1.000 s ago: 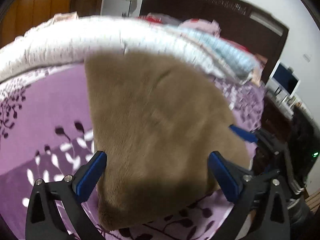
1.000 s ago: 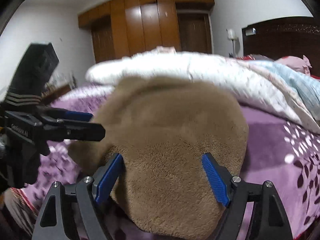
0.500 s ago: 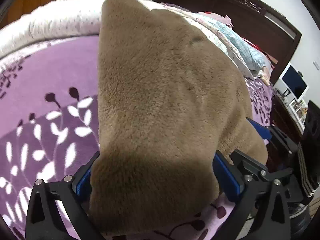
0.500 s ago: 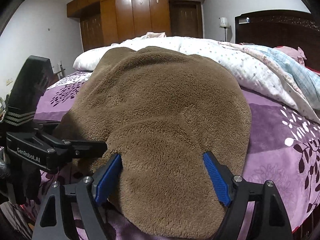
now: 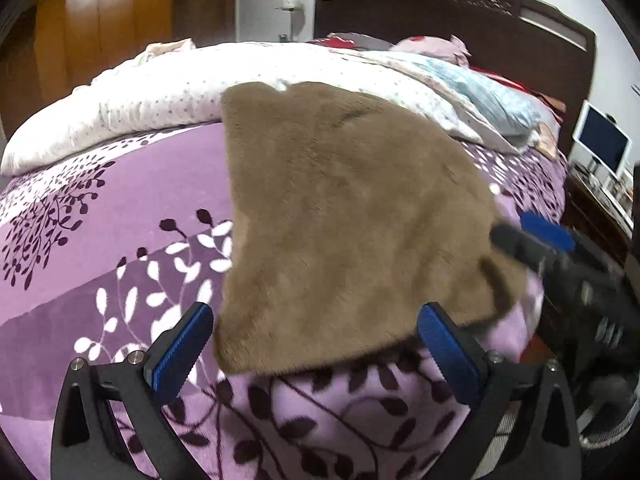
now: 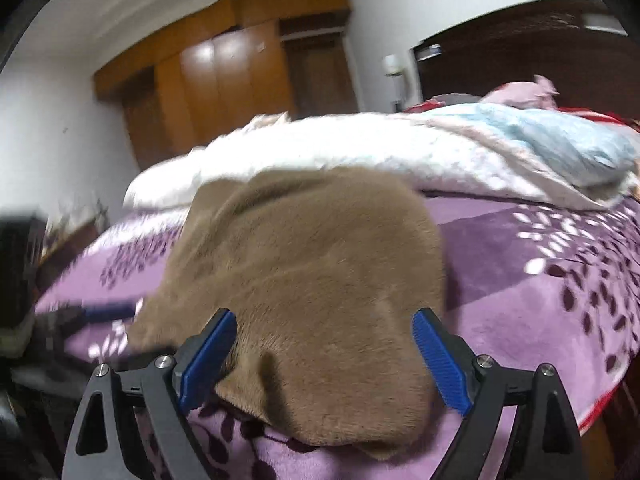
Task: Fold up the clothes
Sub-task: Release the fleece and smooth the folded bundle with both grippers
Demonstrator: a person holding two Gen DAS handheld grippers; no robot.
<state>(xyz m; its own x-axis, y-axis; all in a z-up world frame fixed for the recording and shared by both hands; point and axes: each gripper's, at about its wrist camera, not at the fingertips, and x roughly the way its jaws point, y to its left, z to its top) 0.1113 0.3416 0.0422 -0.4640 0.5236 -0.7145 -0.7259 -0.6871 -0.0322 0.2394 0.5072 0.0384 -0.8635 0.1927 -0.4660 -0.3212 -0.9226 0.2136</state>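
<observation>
A brown fleece garment lies spread on the purple leaf-patterned bedspread. My left gripper is open; the garment's near edge lies between its blue pads without touching them. At the garment's right corner the right gripper shows as a blur. In the right wrist view the garment bulges between the jaws of my right gripper, which are opening; the cloth rests on the bedspread and is not pinched. The left gripper is a blur at the left.
A white dotted duvet and a light blue quilt are piled behind the garment. A dark headboard stands at the back. A monitor sits on a side cabinet to the right. A wooden wardrobe lines the far wall.
The garment, which filled the gap between both pairs of jaws, has settled flat on the bed. My left gripper has drawn back from it, and the right gripper has rolled and widened.
</observation>
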